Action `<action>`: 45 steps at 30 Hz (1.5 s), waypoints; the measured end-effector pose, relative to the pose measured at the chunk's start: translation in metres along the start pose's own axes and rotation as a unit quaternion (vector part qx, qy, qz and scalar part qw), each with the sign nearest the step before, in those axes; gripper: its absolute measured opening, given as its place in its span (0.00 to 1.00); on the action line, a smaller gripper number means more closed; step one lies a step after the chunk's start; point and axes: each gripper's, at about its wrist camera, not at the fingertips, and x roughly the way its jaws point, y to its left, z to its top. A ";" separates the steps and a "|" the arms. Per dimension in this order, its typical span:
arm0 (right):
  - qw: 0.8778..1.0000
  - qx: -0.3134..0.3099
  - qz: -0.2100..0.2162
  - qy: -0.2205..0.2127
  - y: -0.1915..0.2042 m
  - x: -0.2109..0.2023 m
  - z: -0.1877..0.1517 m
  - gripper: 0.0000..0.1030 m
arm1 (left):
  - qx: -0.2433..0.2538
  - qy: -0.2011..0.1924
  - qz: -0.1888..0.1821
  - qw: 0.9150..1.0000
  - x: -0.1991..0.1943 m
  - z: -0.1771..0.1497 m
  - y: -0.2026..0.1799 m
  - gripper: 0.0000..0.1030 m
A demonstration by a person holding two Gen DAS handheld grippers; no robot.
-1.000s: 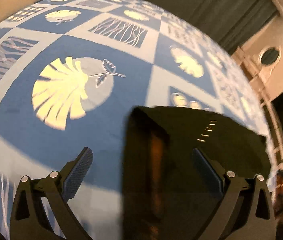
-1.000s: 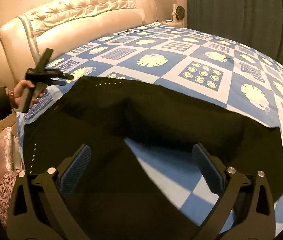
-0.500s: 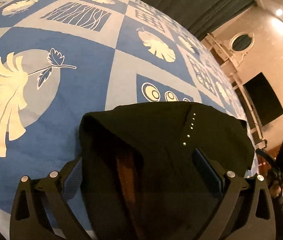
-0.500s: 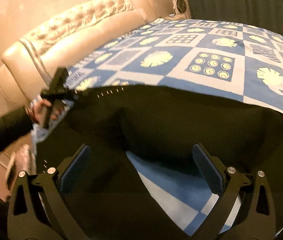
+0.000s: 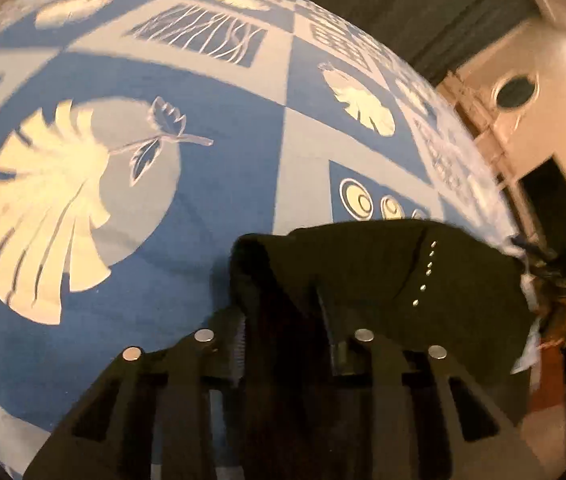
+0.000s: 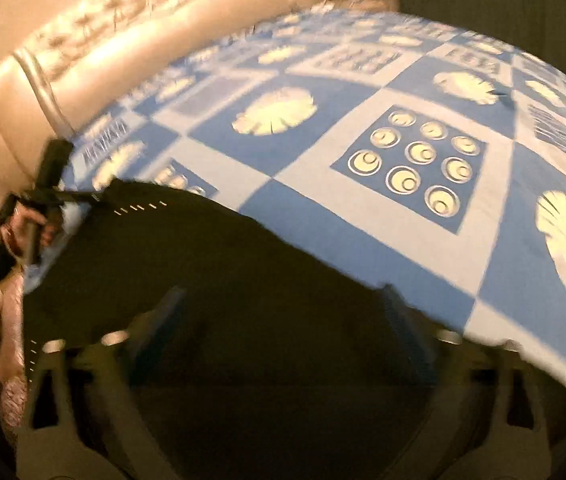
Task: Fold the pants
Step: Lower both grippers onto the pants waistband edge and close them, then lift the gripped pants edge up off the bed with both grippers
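pants [image 5: 383,280] lie dark and mostly flat at the near edge of the blue patterned bedspread [image 5: 211,208], no finished fold visible; left gripper [image 5: 283,332] closing on a bunched corner, right gripper [image 6: 279,320] closing over cloth, grip unclear

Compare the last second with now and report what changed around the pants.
The left gripper moved in over the corner of the black pants and its jaws are closing on the fabric. The right gripper swept across onto the pants; its jaws are closing with cloth between them. The pants stayed spread on the blue patterned bedspread.
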 end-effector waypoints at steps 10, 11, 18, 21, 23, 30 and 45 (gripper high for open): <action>0.986 -0.081 -0.034 0.141 0.016 0.075 0.012 0.41 | -0.024 -0.027 -0.029 0.999 0.005 0.013 -0.008 0.64; 0.987 -0.075 -0.037 0.138 0.014 0.072 0.013 0.05 | -0.007 -0.028 -0.009 1.000 0.009 0.012 -0.016 0.64; 0.991 -0.085 -0.099 0.043 0.048 0.015 -0.002 0.04 | 0.022 -0.049 0.021 0.998 -0.003 0.004 -0.029 0.09; 0.981 -0.116 -0.152 -0.015 0.087 -0.026 -0.031 0.04 | 0.032 -0.075 -0.007 0.997 -0.022 -0.006 -0.039 0.09; 0.971 -0.139 -0.186 -0.047 0.117 -0.051 -0.056 0.00 | 0.037 -0.098 -0.038 0.994 -0.046 -0.020 -0.049 0.09; 0.974 -0.079 -0.178 -0.120 0.183 -0.123 -0.159 0.00 | 0.053 -0.091 -0.091 0.990 -0.088 -0.107 -0.081 0.09; 0.963 -0.123 -0.238 -0.040 0.077 -0.046 -0.053 0.71 | 0.050 -0.065 -0.060 0.995 -0.065 -0.117 -0.082 0.10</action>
